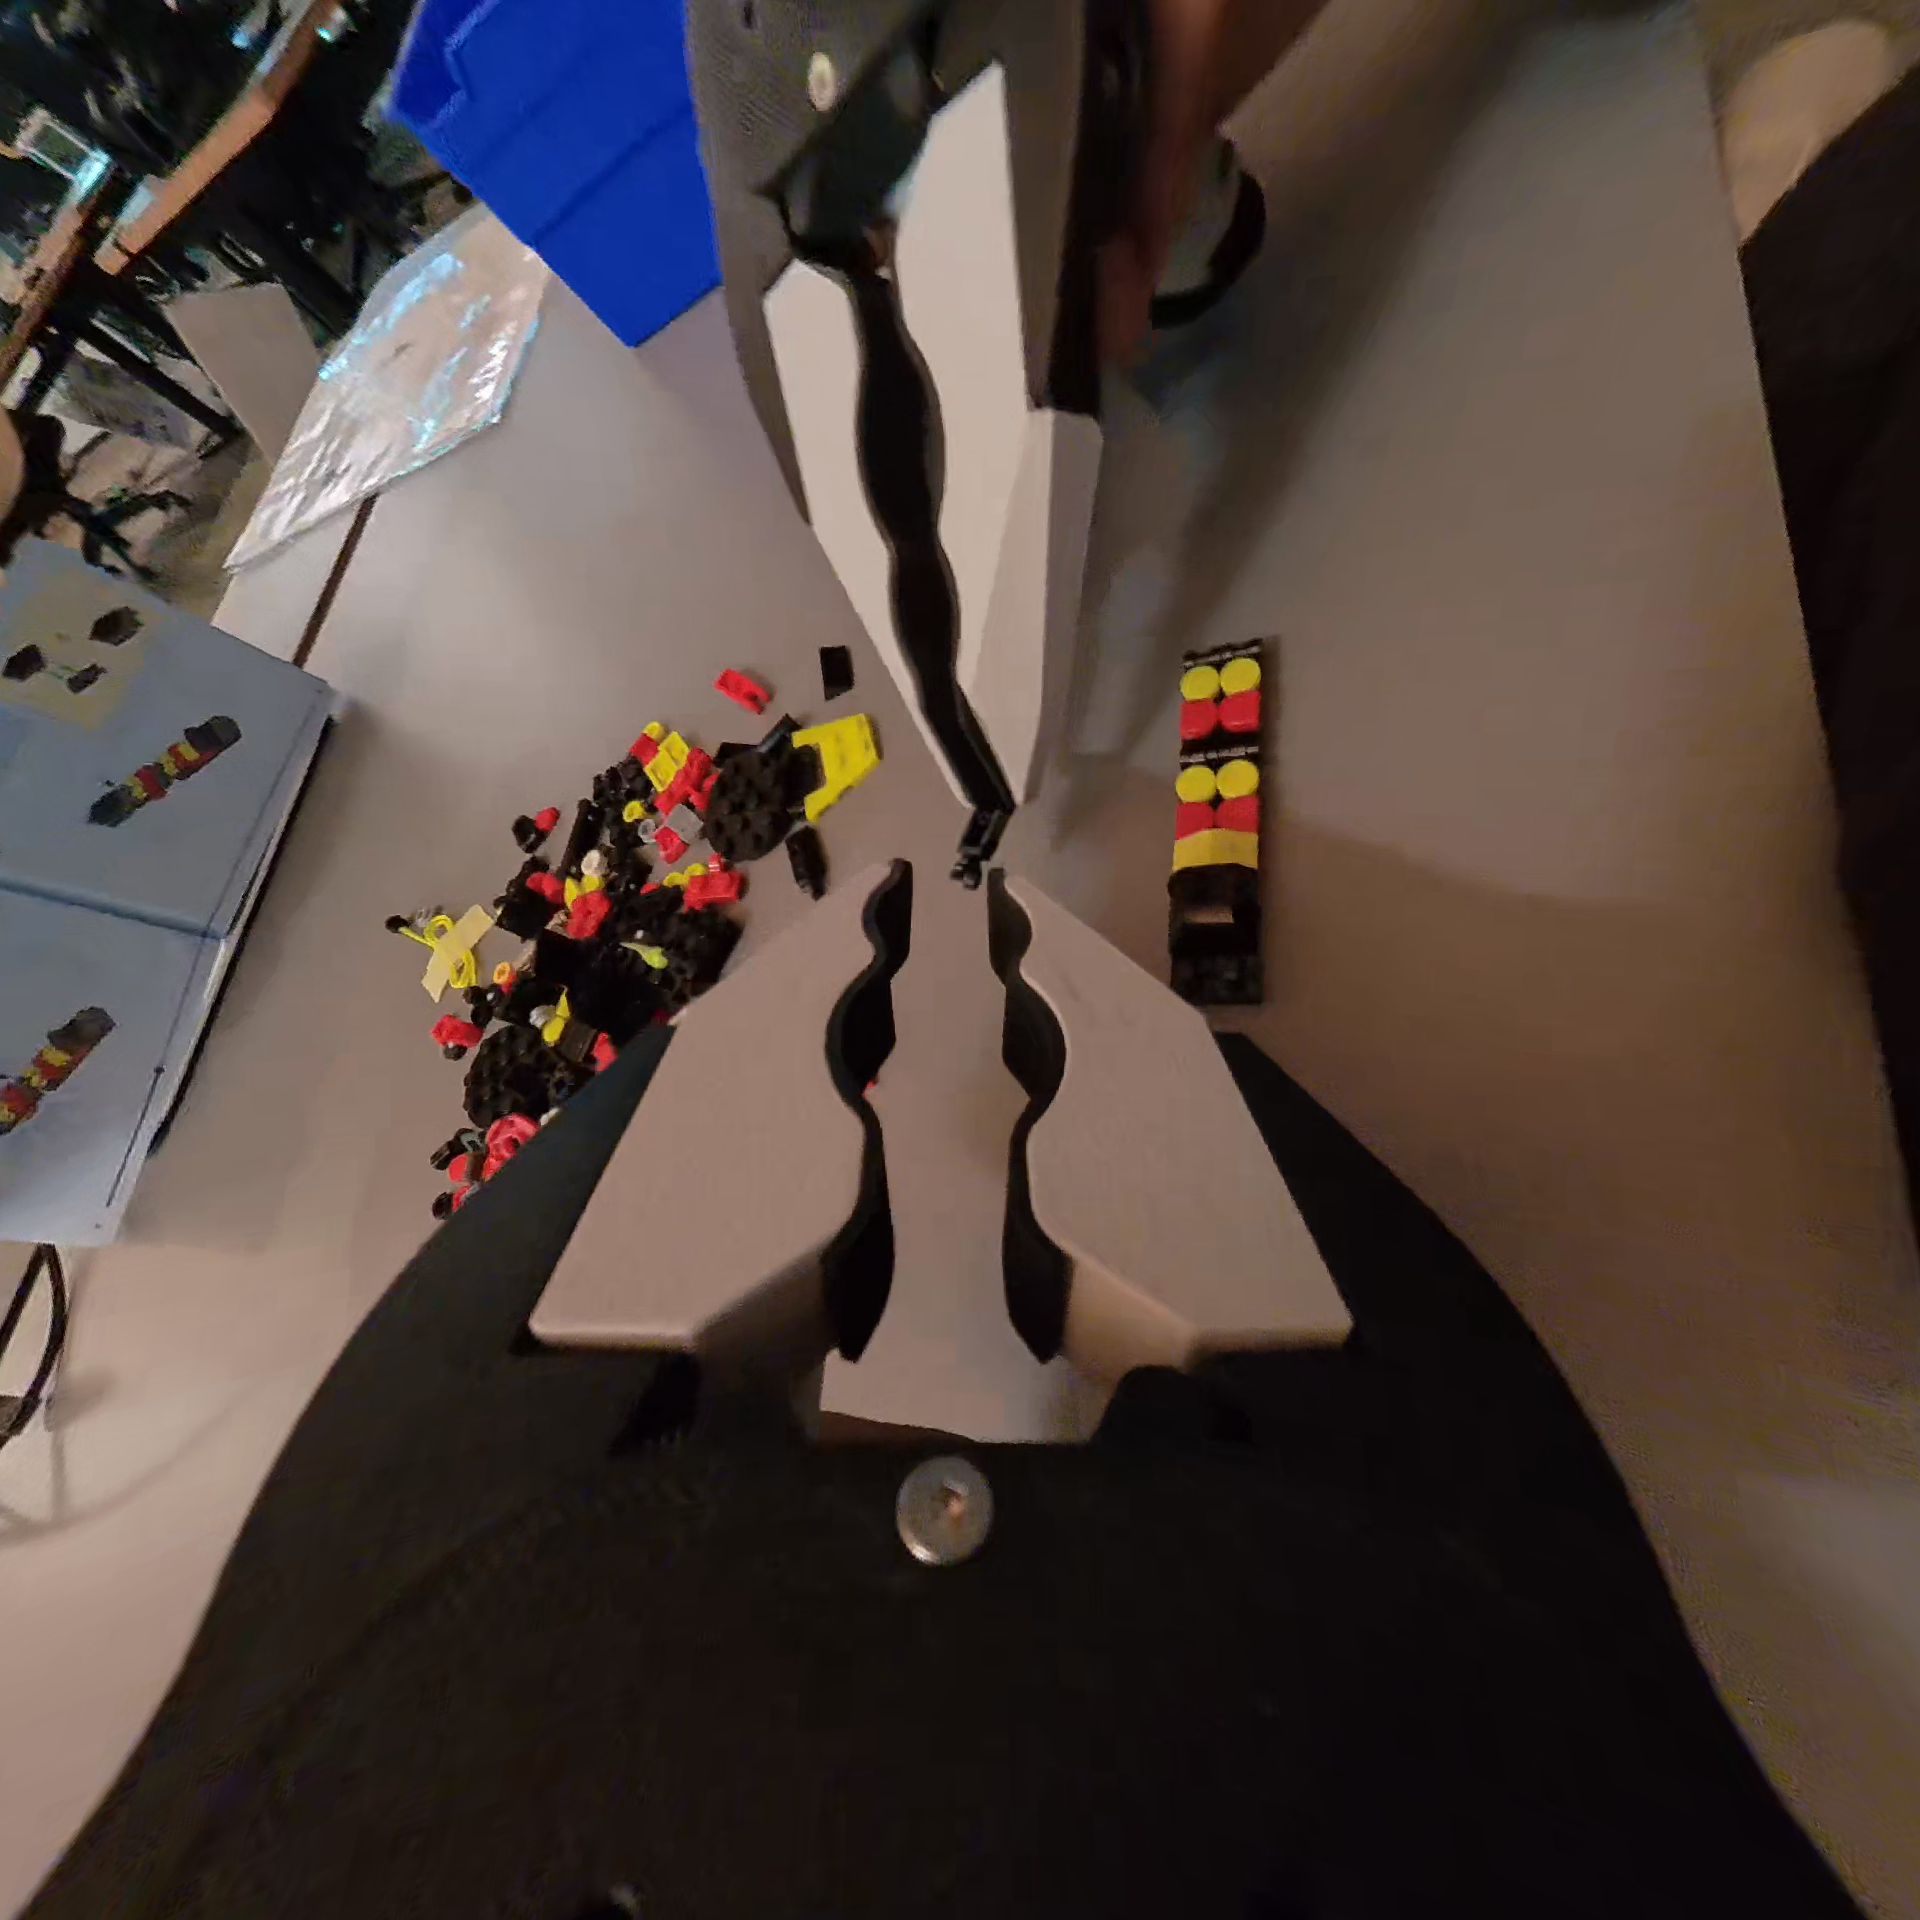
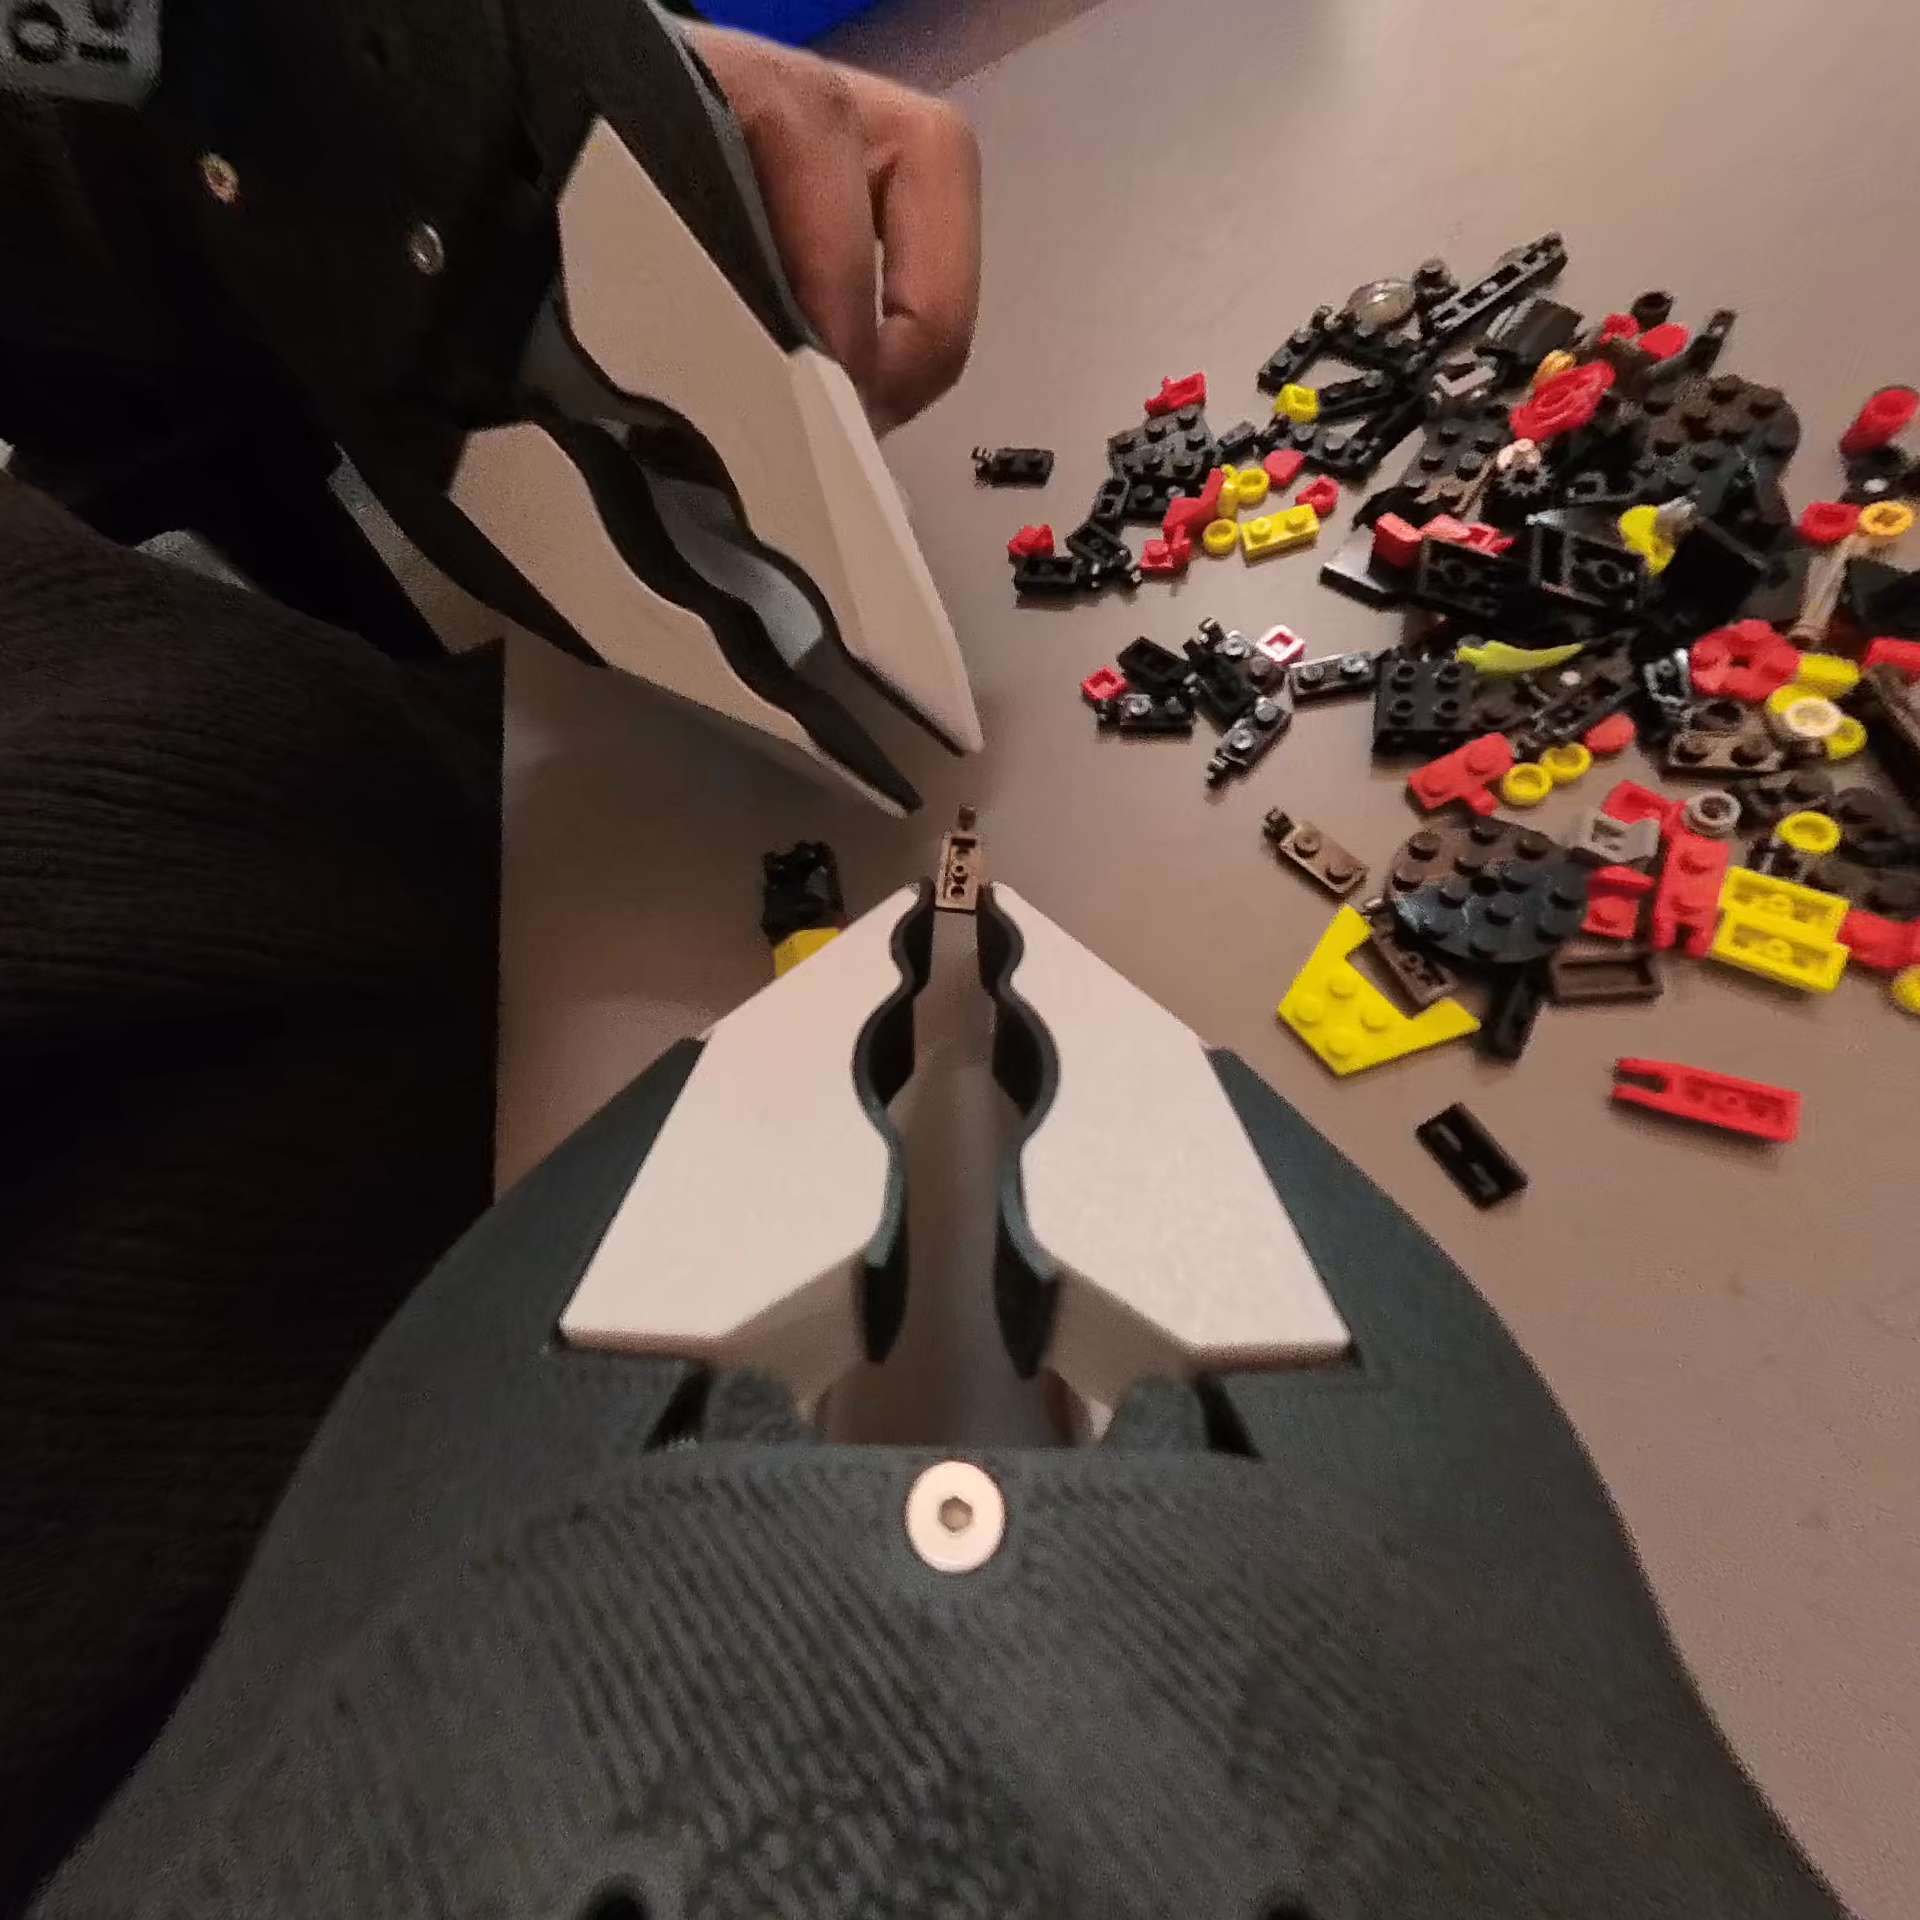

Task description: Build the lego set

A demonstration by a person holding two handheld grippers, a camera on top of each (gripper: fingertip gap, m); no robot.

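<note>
My right gripper (image 2: pixel 956 896) is shut on a small black plate piece (image 2: pixel 956 871) that sticks out past its tips. In the left wrist view it (image 1: pixel 992 805) comes down from the top with the piece (image 1: pixel 977 844) hanging below. My left gripper (image 1: pixel 948 881) is narrowly open and empty, its tips just under that piece. It also shows in the right wrist view (image 2: pixel 945 771), from the upper left. A long black build with red and yellow studs (image 1: pixel 1218 831) lies on the table to the right; only its black and yellow end (image 2: pixel 798 894) shows in the right wrist view.
A pile of loose black, red and yellow bricks (image 1: pixel 623 904) lies left of the grippers and fills the right of the right wrist view (image 2: pixel 1558 623). An open instruction booklet (image 1: pixel 104 831), a clear plastic bag (image 1: pixel 416 384) and a blue bin (image 1: pixel 571 135) lie farther left. A hand (image 2: pixel 883 229) holds the left gripper.
</note>
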